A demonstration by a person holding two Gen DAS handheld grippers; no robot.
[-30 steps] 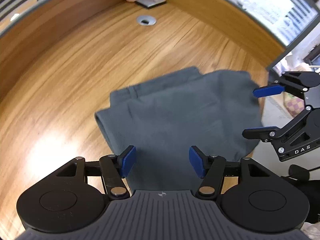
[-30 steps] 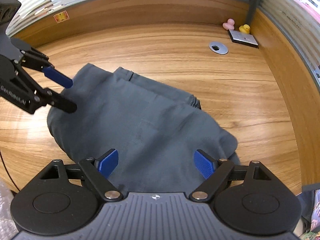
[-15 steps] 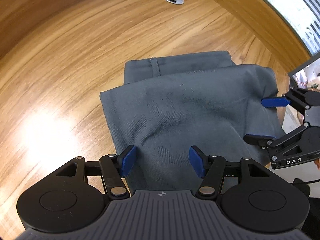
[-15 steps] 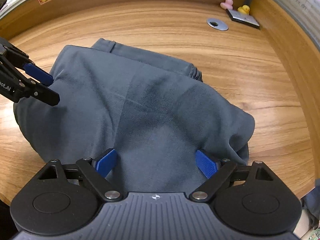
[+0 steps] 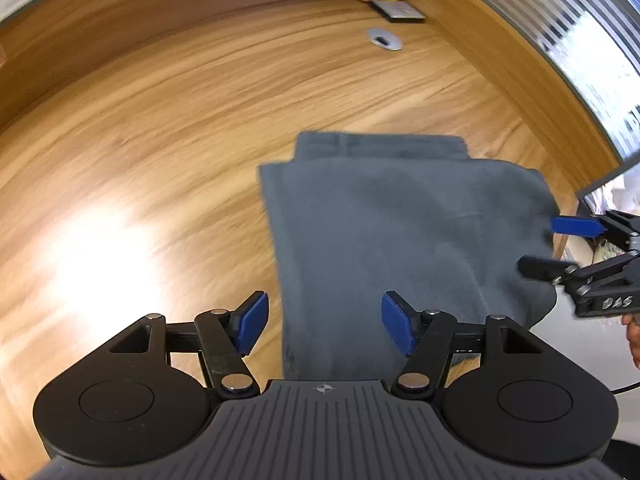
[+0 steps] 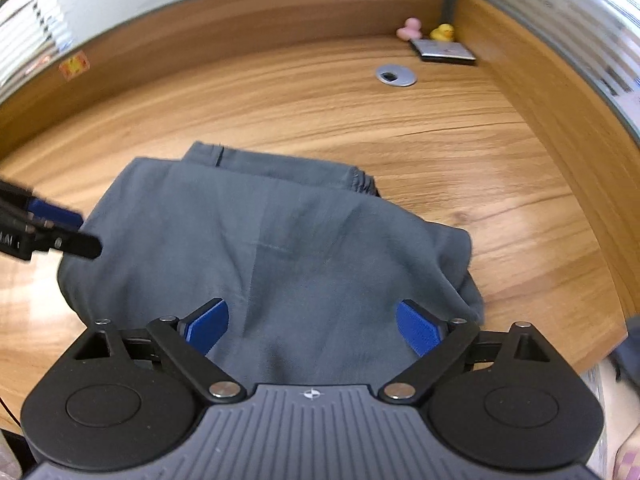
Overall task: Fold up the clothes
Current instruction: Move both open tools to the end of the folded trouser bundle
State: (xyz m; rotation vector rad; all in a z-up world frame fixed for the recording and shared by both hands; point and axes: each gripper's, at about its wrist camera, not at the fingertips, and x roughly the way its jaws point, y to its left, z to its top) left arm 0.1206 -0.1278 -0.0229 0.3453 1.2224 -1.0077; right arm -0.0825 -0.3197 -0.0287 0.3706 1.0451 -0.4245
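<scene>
A dark grey garment (image 5: 400, 232) lies folded on the wooden desk (image 5: 160, 140), its waistband edge at the far side. My left gripper (image 5: 324, 312) hovers open over the garment's near left edge, and the pads touch nothing. My right gripper (image 6: 314, 320) stands wide over the near right part of the garment (image 6: 280, 248). Its jaws are opening, with cloth below them but not pinched. Each gripper shows in the other's view: the right gripper (image 5: 548, 246) at the cloth's right edge, the left gripper (image 6: 84, 232) at its left edge.
A pink toy duck (image 6: 410, 28), a yellow toy duck (image 6: 442, 33), a flat grey device (image 6: 444, 52) and a round cable grommet (image 6: 396, 76) sit at the far corner. Wooden partition walls (image 6: 560, 120) bound the desk at the back and right. The desk's near edge (image 6: 592, 360) runs beside the garment.
The left gripper has slid left, so the cloth's left edge now lies between its fingers. The right gripper's jaws stand wider. Both wrists have rolled a little.
</scene>
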